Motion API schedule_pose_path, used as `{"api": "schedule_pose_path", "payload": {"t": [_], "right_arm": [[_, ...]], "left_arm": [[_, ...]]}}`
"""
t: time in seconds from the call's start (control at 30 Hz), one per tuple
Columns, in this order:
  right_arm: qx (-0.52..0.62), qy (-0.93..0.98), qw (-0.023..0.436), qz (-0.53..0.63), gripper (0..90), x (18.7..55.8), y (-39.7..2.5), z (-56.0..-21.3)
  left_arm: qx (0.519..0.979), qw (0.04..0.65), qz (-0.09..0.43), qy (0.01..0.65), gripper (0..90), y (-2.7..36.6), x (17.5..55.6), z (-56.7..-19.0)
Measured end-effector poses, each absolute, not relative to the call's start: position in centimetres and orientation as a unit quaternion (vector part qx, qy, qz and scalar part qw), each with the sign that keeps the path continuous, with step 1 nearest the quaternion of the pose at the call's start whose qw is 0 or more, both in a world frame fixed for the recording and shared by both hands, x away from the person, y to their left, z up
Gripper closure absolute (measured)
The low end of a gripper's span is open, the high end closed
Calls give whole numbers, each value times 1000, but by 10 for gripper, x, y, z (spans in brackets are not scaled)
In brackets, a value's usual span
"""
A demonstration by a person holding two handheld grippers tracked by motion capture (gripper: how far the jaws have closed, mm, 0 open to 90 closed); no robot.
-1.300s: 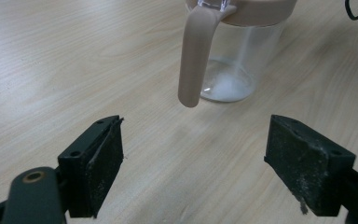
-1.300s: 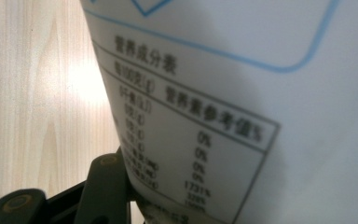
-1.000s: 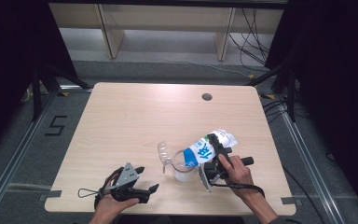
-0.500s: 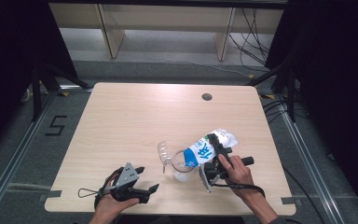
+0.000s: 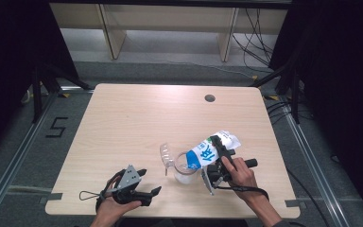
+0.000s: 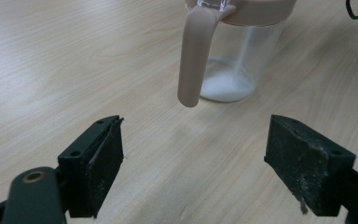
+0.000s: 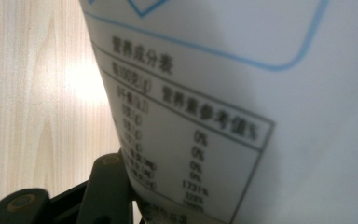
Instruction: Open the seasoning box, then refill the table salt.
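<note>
A: Start with the table [image 5: 137, 118] — what sits on it?

B: A clear jug [image 5: 184, 171] with a beige rim and handle stands near the front edge, its see-through lid flipped open to the left. A white-and-blue bag [image 5: 212, 147] hangs tilted over it, mouth down at the jug's rim, and a thin white stream falls inside onto a small heap of powder.

A: Who holds the bag?

B: The right gripper [image 5: 216, 171], clamped on the bag's lower part; in the right gripper view one black jaw presses into the printed film.

A: How would that bag behave?

B: Soft and slick, I'd judge. The film creases and the contents shift as they drain, so a grip low on a gathered fold seems safest.

A: And the jug?

B: Stiff, light and nearly empty, so likely easy to tip. The handle [image 6: 196, 51] is the obvious hold. The left gripper [image 5: 146, 182] rests apart with its jaws spread wide, holding nothing.
</note>
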State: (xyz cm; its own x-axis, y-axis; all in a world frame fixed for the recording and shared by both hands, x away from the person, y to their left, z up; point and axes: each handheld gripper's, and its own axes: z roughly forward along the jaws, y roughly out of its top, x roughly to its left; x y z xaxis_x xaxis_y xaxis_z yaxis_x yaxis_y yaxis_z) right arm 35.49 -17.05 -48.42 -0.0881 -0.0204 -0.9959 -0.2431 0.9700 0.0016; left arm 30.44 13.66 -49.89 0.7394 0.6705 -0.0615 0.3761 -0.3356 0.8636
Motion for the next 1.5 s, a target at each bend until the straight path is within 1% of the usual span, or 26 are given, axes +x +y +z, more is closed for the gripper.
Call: {"api": "schedule_pose_path", "payload": {"t": [0.2,0.33,0.6,0.67,0.73,0.77,1.03,1.1,1.23,1.37,1.47,1.5], "right_arm": [[-69,737,667,86,530,352,-171,-486],[-91,728,675,77,531,353,-171,-482],[-83,730,673,85,533,352,-172,-483],[-101,724,679,70,534,352,-171,-481],[-98,726,677,72,534,352,-170,-482],[-77,731,673,84,535,352,-171,-485],[-101,724,677,87,538,355,-170,-482],[-80,731,672,92,538,353,-170,-485],[-96,727,675,81,540,353,-169,-482],[-81,730,672,93,542,354,-170,-484],[-77,730,674,88,542,353,-169,-484],[-97,727,675,80,543,354,-168,-482]], "left_arm": [[800,475,156,331,185,136,304,-499],[800,475,155,333,185,136,304,-499],[798,479,153,332,185,135,305,-500],[798,478,152,334,185,135,305,-500],[798,478,152,334,185,136,305,-500],[799,478,152,332,185,136,305,-500],[799,473,156,337,185,137,303,-500],[798,475,156,336,185,138,303,-500],[798,476,154,336,185,137,303,-500],[801,473,158,330,185,139,304,-500],[798,474,152,341,185,139,302,-501],[797,476,152,339,185,139,302,-500]]}}
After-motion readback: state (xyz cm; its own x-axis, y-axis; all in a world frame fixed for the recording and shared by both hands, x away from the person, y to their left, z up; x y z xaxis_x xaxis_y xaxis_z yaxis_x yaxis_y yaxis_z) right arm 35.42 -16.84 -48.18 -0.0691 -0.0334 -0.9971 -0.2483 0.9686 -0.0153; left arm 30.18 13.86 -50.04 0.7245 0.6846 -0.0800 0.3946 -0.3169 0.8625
